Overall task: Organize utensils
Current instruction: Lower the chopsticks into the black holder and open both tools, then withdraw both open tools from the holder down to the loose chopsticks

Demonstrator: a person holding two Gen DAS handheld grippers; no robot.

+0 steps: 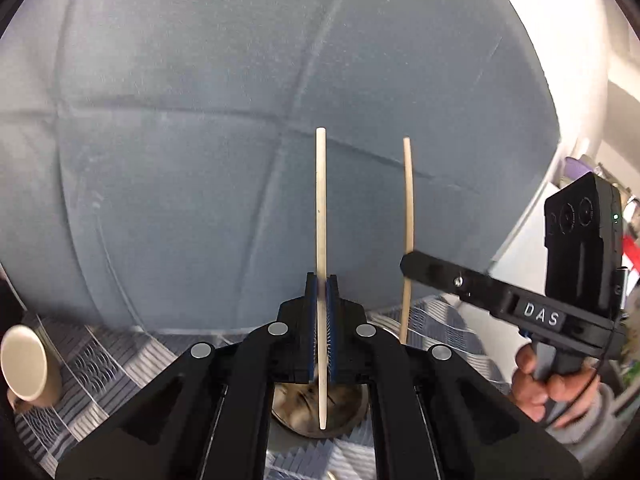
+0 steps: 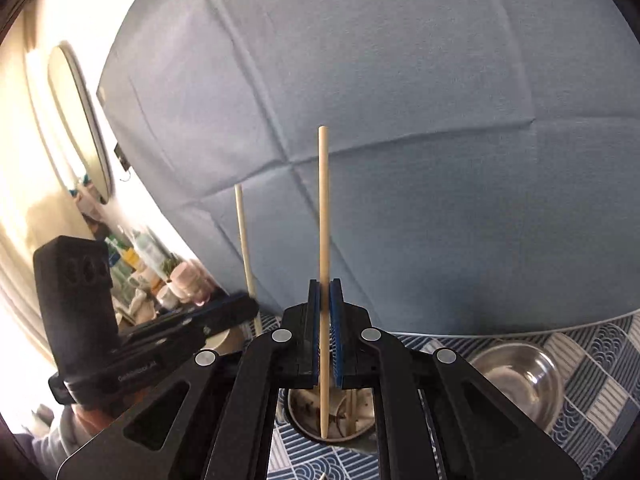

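My left gripper is shut on a pale wooden chopstick held upright; its lower tip hangs over a round holder with a dark inside. My right gripper is shut on a second chopstick, also upright, with its tip over a round holder that has other utensils inside. In the left wrist view the right gripper shows at the right, holding its chopstick. In the right wrist view the left gripper shows at the left with its chopstick.
A blue-grey padded backrest fills the background close ahead. A patterned blue and white cloth covers the surface. A steel bowl stands right of the holder. A beige mug lies at the far left. Bottles and jars crowd a shelf at left.
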